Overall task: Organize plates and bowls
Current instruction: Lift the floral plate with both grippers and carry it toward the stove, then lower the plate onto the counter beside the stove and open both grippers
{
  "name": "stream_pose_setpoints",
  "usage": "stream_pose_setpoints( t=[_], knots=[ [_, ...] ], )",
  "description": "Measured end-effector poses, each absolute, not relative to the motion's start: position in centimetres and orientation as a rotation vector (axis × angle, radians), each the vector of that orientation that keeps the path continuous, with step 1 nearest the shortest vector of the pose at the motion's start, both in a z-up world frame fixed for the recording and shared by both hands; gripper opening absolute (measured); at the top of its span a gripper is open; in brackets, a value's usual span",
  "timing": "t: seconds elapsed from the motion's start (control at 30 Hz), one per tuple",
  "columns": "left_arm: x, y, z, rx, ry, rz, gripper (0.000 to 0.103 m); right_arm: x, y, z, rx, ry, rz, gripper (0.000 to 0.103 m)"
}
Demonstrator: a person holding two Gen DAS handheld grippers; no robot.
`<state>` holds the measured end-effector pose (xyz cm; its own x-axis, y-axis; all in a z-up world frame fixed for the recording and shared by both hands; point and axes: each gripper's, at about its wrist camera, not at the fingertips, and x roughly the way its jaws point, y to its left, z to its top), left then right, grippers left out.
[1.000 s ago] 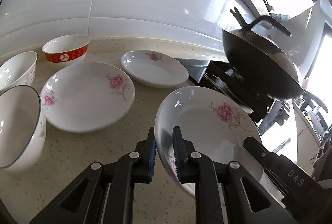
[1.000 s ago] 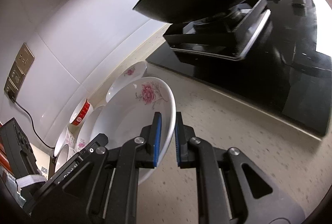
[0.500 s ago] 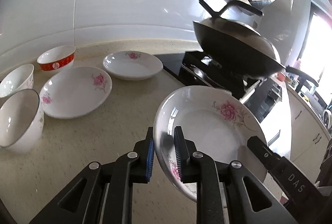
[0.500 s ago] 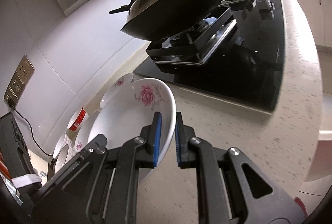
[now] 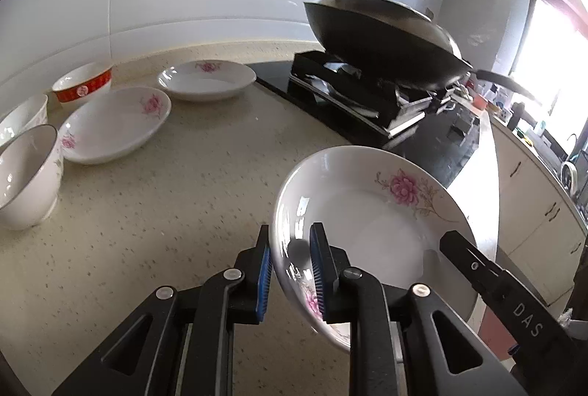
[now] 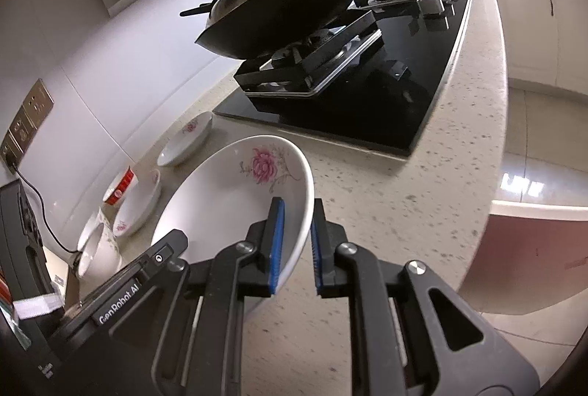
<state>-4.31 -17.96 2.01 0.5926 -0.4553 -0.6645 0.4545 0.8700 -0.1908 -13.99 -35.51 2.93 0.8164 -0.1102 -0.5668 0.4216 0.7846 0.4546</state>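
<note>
White floral porcelain plate (image 5: 371,216) is pinched by left gripper (image 5: 290,271) and right gripper (image 6: 294,241) above the countertop (image 5: 176,205); nothing stacked yet.

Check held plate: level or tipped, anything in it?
Tipped and empty. The held plate slants above the counter, clamped at opposite rims by the left tool and right tool; its bare white well shows.

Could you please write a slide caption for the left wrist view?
Both grippers, left and right, hold a floral plate above the speckled counter.
</note>
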Motion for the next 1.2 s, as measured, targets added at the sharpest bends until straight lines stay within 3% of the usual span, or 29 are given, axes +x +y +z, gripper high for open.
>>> stream_pose_setpoints(
  t=[0.47,0.57,0.67,0.73,0.77,0.87,1.2],
  knots=[
    [-3.5,-18.3,0.1,-0.016,0.884,-0.564,0.025,-13.3,-35.8,1.2,0.608,0.617,-0.314,0.017],
    [-3.6,-18.4,0.2,-0.009,0.884,-0.576,0.035,-13.2,-35.7,1.3,0.608,0.625,-0.317,0.019],
    [-3.9,-18.8,0.2,0.007,0.878,-0.584,0.054,-13.2,-35.8,1.5,0.626,0.632,-0.323,0.020],
    [-4.1,-18.6,0.3,0.003,0.871,-0.570,0.066,-13.4,-35.7,1.9,0.609,0.617,-0.341,0.027],
    [-4.0,-18.4,0.4,-0.005,0.867,-0.567,0.066,-13.5,-35.6,2.2,0.600,0.608,-0.350,0.037],
    [-3.7,-18.2,0.3,-0.026,0.871,-0.552,0.067,-14.2,-35.4,3.3,0.559,0.556,-0.384,0.053],
    [-3.2,-17.0,0.9,-0.076,0.817,-0.507,0.073,-14.7,-34.9,5.0,0.524,0.486,-0.387,0.056]
  ],
)
